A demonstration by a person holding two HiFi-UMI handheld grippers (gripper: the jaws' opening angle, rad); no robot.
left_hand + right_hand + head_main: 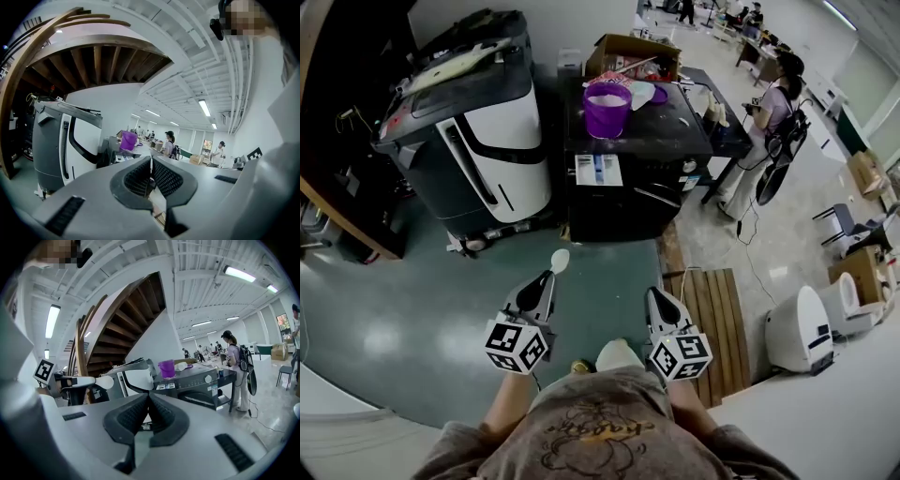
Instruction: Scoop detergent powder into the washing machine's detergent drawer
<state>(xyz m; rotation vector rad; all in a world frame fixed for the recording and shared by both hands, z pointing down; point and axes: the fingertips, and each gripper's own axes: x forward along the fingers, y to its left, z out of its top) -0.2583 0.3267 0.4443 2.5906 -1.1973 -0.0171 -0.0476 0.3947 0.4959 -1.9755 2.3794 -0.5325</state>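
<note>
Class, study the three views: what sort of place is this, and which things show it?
Probably a test lab or workshop hall, not a home: a washing machine with a purple bucket on top stands on open floor, a person stands at a table beside it, and strip lights line the bare ceiling.

The green floor (412, 309) is smooth and glossy, mirroring the lamps. The purple bucket (607, 108) looks like shiny plastic, and the scoop (560, 260) is probably matt white plastic. The pallet (712, 319) is bare slatted wood. The right hand-held gripper (148, 395) has ribbed matt black pads (130, 416).
</note>
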